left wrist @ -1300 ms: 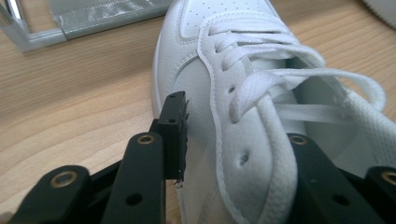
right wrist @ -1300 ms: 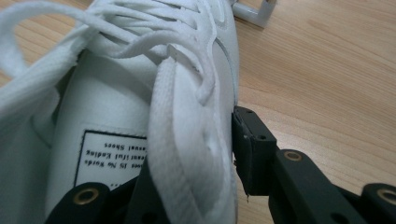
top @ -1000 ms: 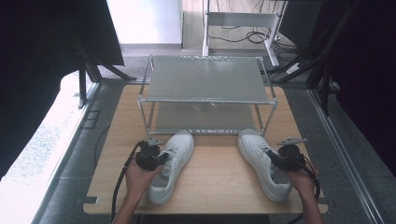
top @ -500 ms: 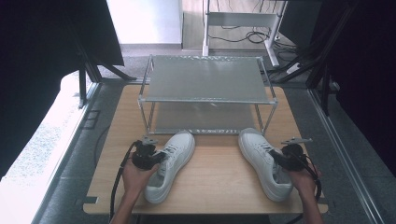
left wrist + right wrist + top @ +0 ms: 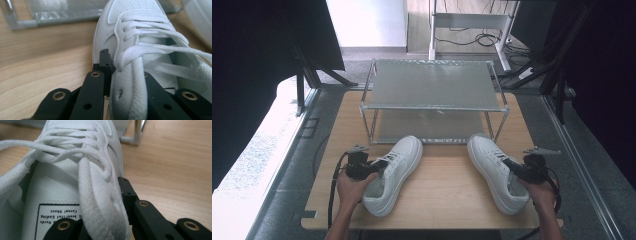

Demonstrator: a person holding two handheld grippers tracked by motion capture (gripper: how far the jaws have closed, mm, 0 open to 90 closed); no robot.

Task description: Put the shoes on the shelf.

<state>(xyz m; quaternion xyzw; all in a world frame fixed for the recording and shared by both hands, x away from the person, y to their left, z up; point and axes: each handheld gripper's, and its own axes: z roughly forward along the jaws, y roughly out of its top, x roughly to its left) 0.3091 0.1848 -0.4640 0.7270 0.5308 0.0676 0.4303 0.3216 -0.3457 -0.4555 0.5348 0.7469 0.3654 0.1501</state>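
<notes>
Two white lace-up sneakers lie on the wooden table (image 5: 447, 190). My left gripper (image 5: 379, 166) is shut on the left sneaker (image 5: 394, 172), near the top of its lacing. The outer side wall (image 5: 125, 82) sits between the jaws, which have just been closing on it. My right gripper (image 5: 511, 165) is shut on the right sneaker (image 5: 494, 167). Its jaws have just been closing too, one outside the padded side wall (image 5: 100, 202) and one inside the opening. Both soles rest on the table, toes toward the rack.
A two-level metal shelf rack (image 5: 432, 85) stands at the back of the table, right behind the sneakers' toes. Bare wood lies between the two sneakers. Dark frames and cables surround the table, and its front edge is close to my hands.
Both grippers have closed onto the sneakers' side walls. My left hand has drifted slightly left with its sneaker. The right hand has stayed put.
</notes>
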